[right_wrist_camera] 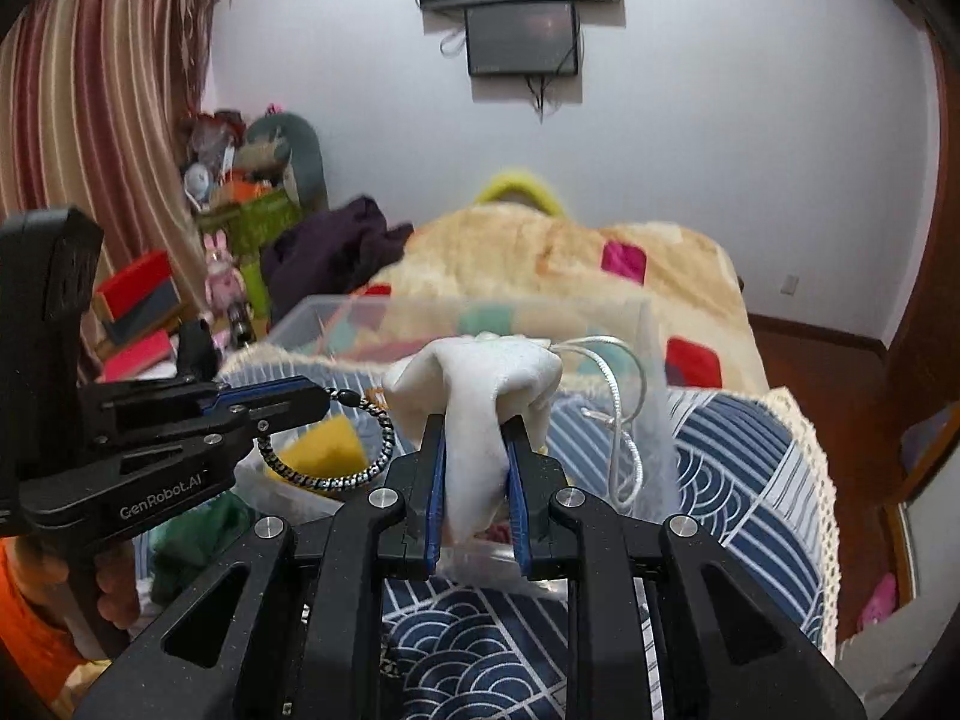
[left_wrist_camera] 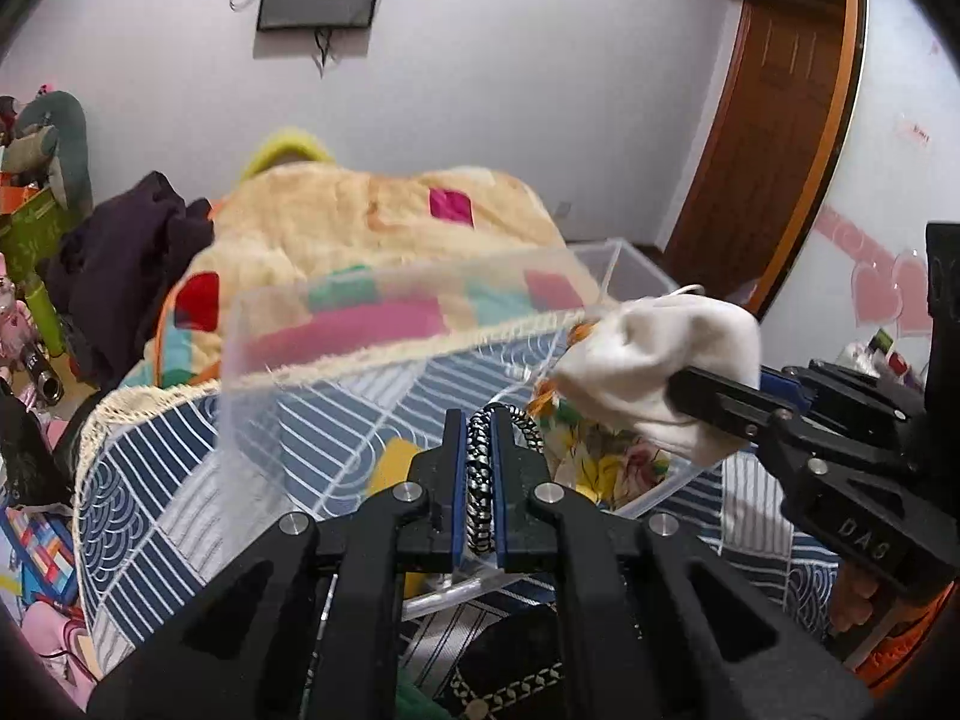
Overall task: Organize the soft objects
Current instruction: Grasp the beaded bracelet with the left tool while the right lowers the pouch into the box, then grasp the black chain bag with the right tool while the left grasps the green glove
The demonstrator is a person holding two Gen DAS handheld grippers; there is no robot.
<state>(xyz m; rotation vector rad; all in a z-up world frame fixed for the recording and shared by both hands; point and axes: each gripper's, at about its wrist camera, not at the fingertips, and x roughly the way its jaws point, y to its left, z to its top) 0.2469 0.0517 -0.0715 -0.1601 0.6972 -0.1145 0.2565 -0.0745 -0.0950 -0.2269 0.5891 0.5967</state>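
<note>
My left gripper [left_wrist_camera: 479, 420] is shut on a black-and-white braided cord loop [left_wrist_camera: 478, 480] and holds it over a clear plastic box [left_wrist_camera: 336, 324] on the bed. The loop hangs from it in the right wrist view [right_wrist_camera: 336, 474]. My right gripper [right_wrist_camera: 474, 429] is shut on a white drawstring pouch [right_wrist_camera: 480, 384], also above the box. The pouch shows in the left wrist view [left_wrist_camera: 654, 354], to the right of the left gripper, with the right gripper [left_wrist_camera: 678, 390] around it. A yellow soft piece [right_wrist_camera: 327, 450] and floral cloth [left_wrist_camera: 606, 462] lie in the box.
The box sits on a blue wave-pattern bedspread [right_wrist_camera: 738, 468]. A beige patchwork blanket [left_wrist_camera: 360, 216] and dark purple clothing [left_wrist_camera: 126, 252] lie behind it. Toys and boxes [right_wrist_camera: 240, 204] crowd the left side. A wooden door [left_wrist_camera: 774, 132] stands at right.
</note>
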